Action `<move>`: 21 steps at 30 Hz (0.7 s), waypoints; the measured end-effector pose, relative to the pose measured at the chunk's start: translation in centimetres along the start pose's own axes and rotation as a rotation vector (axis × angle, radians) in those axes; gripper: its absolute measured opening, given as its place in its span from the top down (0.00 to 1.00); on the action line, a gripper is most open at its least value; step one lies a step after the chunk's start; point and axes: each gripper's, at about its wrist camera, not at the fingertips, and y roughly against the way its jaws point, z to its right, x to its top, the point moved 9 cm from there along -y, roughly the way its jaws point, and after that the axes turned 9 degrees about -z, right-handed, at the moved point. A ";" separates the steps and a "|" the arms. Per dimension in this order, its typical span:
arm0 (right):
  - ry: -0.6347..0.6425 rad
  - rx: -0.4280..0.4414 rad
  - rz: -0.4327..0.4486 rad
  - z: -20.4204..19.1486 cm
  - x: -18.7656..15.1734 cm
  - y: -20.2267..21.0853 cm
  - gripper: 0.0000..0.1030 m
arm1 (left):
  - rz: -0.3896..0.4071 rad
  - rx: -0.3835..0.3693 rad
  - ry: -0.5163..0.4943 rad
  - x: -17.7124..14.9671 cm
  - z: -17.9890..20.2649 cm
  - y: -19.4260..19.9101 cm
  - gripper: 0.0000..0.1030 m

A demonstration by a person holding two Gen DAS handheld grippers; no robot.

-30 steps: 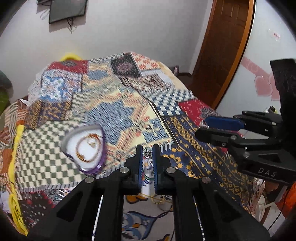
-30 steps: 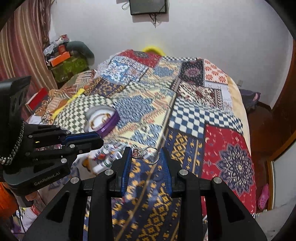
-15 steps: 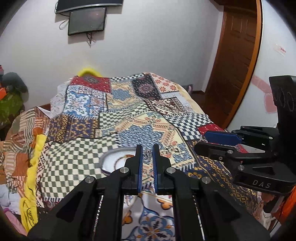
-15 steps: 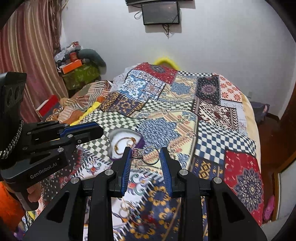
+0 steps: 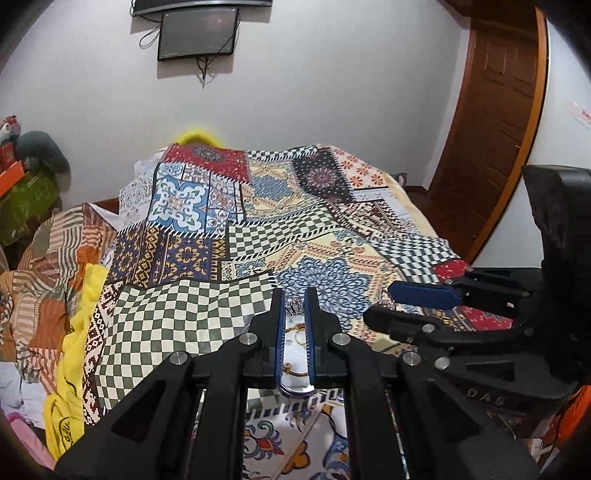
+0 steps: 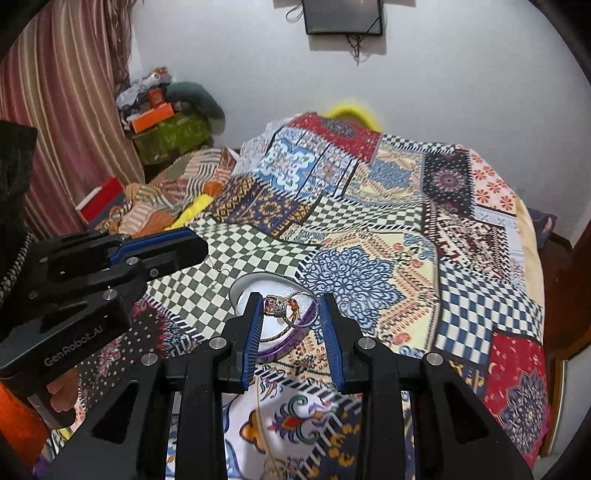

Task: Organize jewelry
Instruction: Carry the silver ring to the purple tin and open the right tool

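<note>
Here, the left gripper [image 5: 295, 301] stands with its blue-padded jaws drawn close together, pinching a small silver crown-shaped piece [image 5: 294, 305] at the tips. Through the narrow gap, at 6 o'clock from that piece, a strip of the white heart-shaped dish [image 5: 295, 363] shows, with a gold chain [image 5: 294, 373] lying in it and a purple rim at the near edge. The dish sits on the patchwork bedspread [image 5: 207, 325]; in this view most of it is hidden behind the fingers.

In the right wrist view the left gripper's body [image 6: 85, 295] appears at 9 o'clock, beside the dish, not touching it as far as can be told.

The right gripper [image 6: 289, 306] is held partly apart, jaws wider than the left's. A ring with a pink stone [image 6: 284, 308] spans the gap: stone end against the left pad, silver band reaching to the right pad. The ring hangs directly over the dish [image 6: 258, 286], whose white bowl shows at 11 o'clock from it. Contact between ring and dish cannot be judged.

At 12 o'clock a dark screen [image 6: 341, 16] hangs on the wall.
</note>
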 end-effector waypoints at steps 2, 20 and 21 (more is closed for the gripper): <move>0.010 -0.001 -0.019 -0.1 0.0 -0.7 0.72 | -0.016 -0.001 0.010 -0.1 -0.6 -1.0 0.92; 0.100 -0.005 -0.172 -1.2 -0.8 -6.7 0.72 | -0.165 -0.067 0.057 -2.0 -2.8 -8.4 0.92; 0.111 -0.006 -0.185 -1.4 -1.0 -7.1 0.72 | -0.172 -0.070 0.060 -2.1 -2.9 -8.7 0.92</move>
